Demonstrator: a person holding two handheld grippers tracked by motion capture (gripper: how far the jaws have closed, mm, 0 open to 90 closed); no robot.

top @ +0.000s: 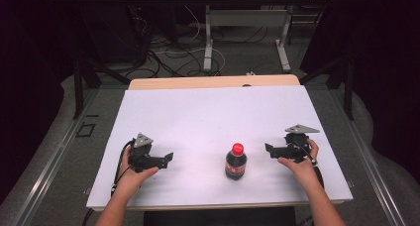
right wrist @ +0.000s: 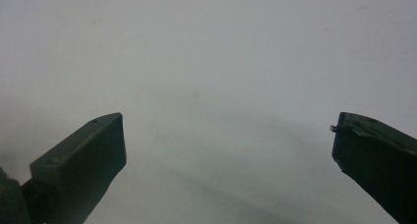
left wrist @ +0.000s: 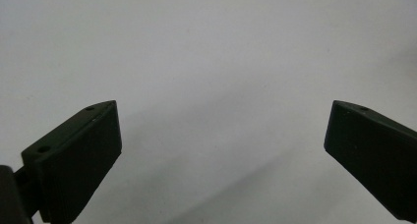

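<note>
Near the surface's front edge, your left hand-held gripper [top: 168,157] and right hand-held gripper [top: 268,148] gape wide and empty, cola bottle [top: 236,162] between them untouched.

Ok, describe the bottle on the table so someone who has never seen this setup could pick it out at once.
Start from the white table top in the high view and look toward its near edge. Between the left gripper and the right gripper, closer to the right one, stands a small cola bottle. It is upright, dark with a red cap and red label, and touched by neither gripper.
</note>
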